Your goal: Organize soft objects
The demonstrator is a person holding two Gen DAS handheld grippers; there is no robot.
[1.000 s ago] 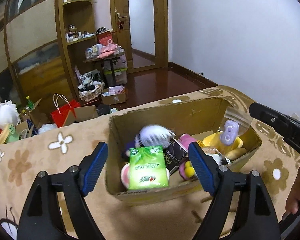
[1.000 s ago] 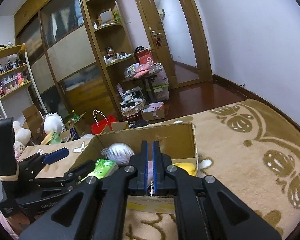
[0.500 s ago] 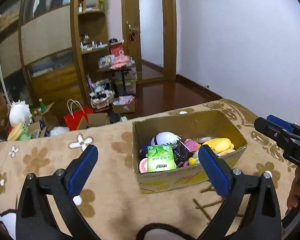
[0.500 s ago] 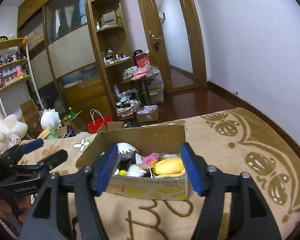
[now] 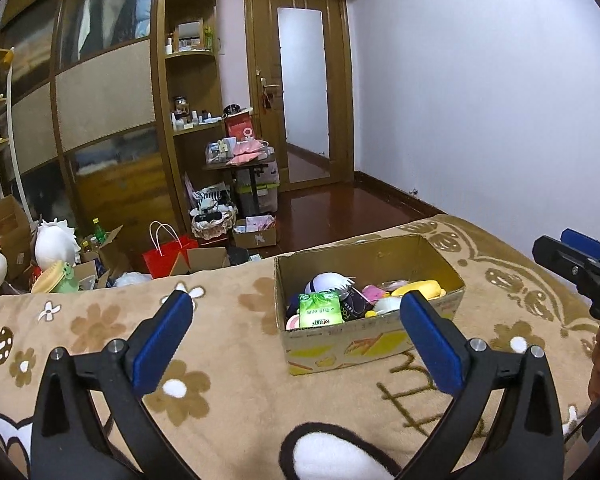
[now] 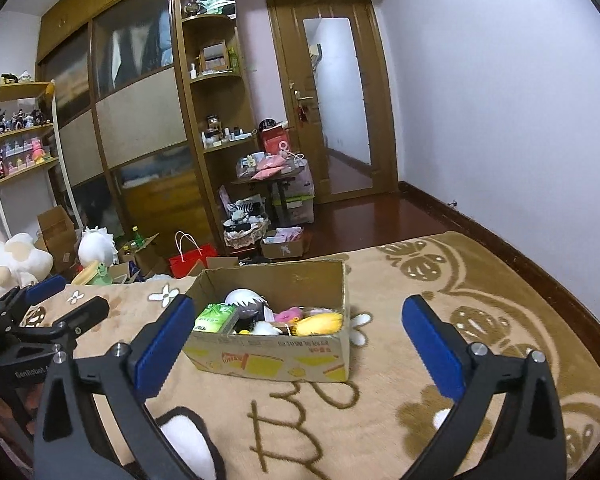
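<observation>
On the bed, over a tan blanket (image 5: 228, 344) patterned with flowers, a cardboard box (image 5: 364, 344) stands with its top open and already holds the soft things: a green tissue pack (image 5: 319, 310) at the near left corner, a white-haired plush doll (image 5: 329, 282) behind it, a yellow plush (image 5: 418, 288) toward the right end and a pink one (image 5: 374, 292) between them. The left tool (image 5: 296, 334) is empty, its blue pads opening wide with only the blanket and the box's near wall seen between them; the right tool (image 6: 296, 336) is likewise opening to full spread with nothing between its pads, and the box sits ahead of it, apart from both fingers. Both tools stand clear of the box rather than over it, so the step in hand reads as the release-and-retreat after a drop, with the collected items lying inside the box. Nothing loose shows on the blanket near the box, so either the sorting is nearly finished or the next piece must come from elsewhere, perhaps the plush toys (image 6: 16, 260) piled at the left of the room beyond the bed. The next move probably calls for swinging one open tool toward such a toy, closing gently on its soft body, and carrying it over the box rim before letting go.
</observation>
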